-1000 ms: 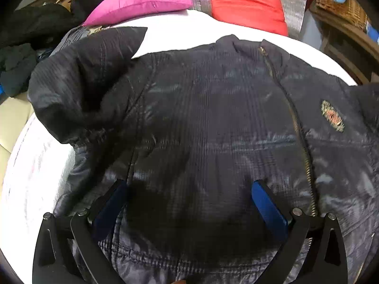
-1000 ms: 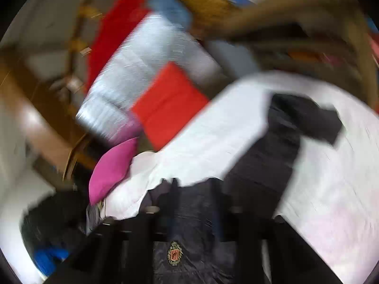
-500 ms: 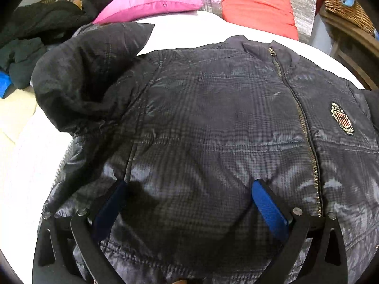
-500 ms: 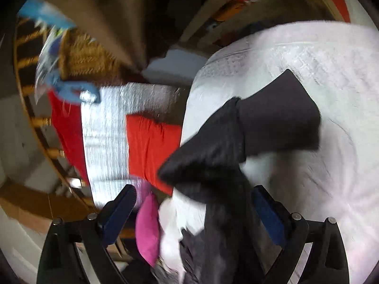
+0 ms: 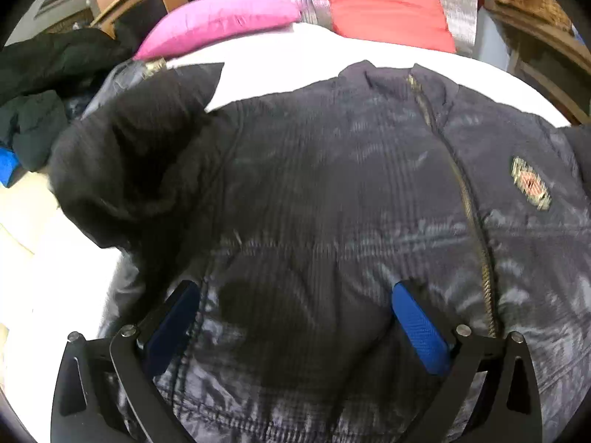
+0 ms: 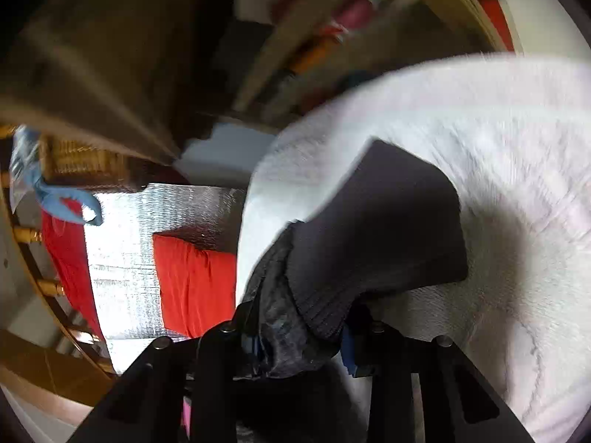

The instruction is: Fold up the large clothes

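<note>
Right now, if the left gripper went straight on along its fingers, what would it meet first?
Probably the dark jacket: the left gripper hangs open just above its front panel, left of the zipper, pointing down at it. Depth is unclear, but nothing lies between.

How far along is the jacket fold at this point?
Early. Done: the jacket lies spread front-up, zipped, on the white bed. In hand: the right gripper jaws are closing on a sleeve near its cuff; the left gripper is open over the hem. Left: every fold.
</note>
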Demonstrator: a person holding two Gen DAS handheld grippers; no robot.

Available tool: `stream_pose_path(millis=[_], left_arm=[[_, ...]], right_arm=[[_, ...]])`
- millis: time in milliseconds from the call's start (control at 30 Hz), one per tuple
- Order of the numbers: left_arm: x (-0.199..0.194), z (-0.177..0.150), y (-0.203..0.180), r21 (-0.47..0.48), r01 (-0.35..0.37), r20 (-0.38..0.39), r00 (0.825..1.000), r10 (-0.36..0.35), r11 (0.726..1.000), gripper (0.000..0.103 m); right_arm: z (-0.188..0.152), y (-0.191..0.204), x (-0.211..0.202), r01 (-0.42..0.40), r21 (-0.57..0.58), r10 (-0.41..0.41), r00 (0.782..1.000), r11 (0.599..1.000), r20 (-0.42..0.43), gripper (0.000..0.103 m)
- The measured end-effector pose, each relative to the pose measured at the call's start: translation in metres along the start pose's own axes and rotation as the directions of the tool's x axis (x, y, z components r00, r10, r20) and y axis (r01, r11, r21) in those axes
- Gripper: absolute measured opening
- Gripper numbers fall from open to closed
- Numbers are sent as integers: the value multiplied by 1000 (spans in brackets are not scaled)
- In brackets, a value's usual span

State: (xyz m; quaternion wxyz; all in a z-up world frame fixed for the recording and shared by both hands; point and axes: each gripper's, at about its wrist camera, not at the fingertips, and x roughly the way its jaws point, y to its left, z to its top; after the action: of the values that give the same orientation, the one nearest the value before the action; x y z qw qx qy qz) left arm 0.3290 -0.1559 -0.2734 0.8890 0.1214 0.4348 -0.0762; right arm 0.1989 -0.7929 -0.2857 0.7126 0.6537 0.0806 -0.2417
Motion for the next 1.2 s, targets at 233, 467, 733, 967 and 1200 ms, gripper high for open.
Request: stream_pose_path(millis=[233,467,733,967,1200], left_arm=[[-34,13,27,-117,0,127,992,15,993,103],[-58,21,68,-224,-54,211,972,103,973,103],[-62,8,118,-316,-55,205,971,125,947,103],[-53,-3,134,-358,58,169,986,4,932,103],[-62,-1,103,-293,340,206,935,-289,893,103]], right_arm=[[-51,95,-55,-172,-362,181,983,916,-7,32],[-192,153,-92,-392,-570,269,918,722,-292,32],[-352,118,-67,-474,-534,57,783,700,-620,37],[-406,80,-32,-419,-428,-113,597,801,-794,81],[-338,111,-97,-579,-427,77,650,694,-756,82]])
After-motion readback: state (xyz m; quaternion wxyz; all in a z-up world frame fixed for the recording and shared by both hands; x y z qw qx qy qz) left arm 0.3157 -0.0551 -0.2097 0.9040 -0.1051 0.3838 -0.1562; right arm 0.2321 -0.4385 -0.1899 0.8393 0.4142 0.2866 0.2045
